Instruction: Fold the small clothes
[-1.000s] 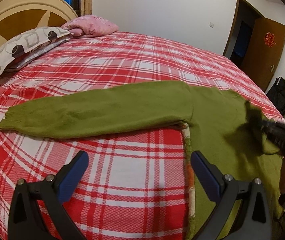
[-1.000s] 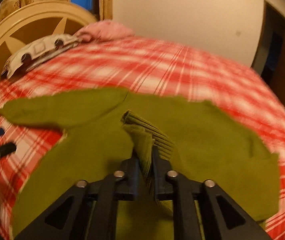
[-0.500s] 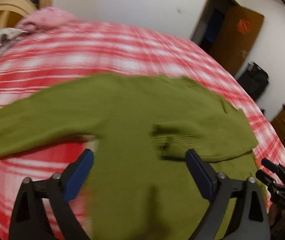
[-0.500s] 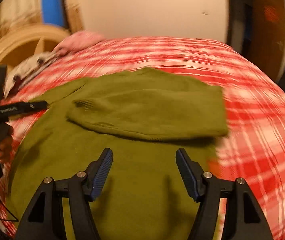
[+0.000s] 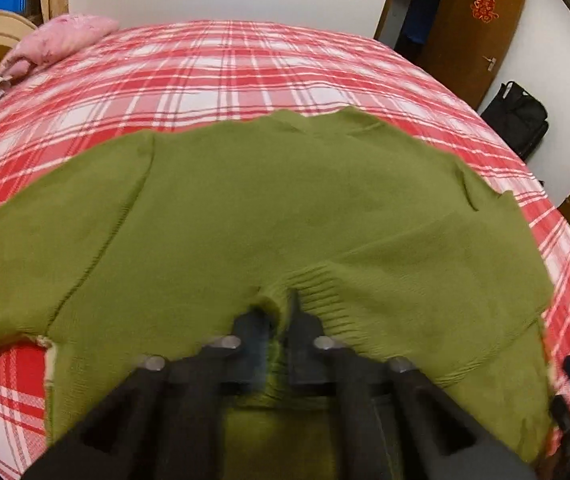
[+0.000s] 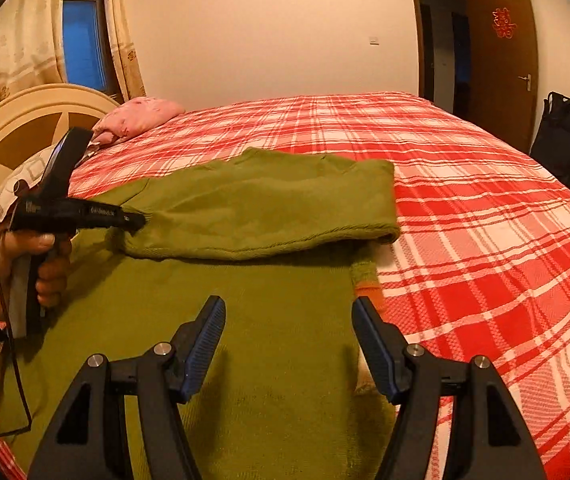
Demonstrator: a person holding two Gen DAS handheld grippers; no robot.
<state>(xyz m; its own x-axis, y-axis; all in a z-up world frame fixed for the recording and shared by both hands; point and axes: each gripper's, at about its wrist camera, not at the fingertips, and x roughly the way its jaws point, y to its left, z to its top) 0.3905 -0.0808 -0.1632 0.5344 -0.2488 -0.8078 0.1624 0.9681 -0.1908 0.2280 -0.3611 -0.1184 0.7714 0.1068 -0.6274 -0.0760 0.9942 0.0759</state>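
Observation:
A green knit sweater [image 5: 245, 208] lies flat on the red plaid bed [image 5: 245, 68]. Its right sleeve [image 6: 269, 216] is folded across the body. My left gripper [image 5: 281, 320] is shut on the ribbed cuff [image 5: 325, 300] of that folded sleeve. In the right wrist view the left gripper [image 6: 137, 220] pinches the cuff at the sweater's left side. My right gripper [image 6: 289, 332] is open and empty, above the sweater's lower body [image 6: 269, 360]. The left sleeve [image 5: 25, 272] stretches out to the left.
A pink pillow [image 6: 141, 114] and a patterned pillow [image 6: 25, 176] lie by the headboard [image 6: 13, 128]. A brown door [image 6: 501, 56] and a black bag [image 6: 565, 136] stand at the right. Bare bedspread lies right of the sweater.
My right gripper let go of the sleeve cuff, opened and drew back. My left gripper swung right over the sweater and closed on that cuff.

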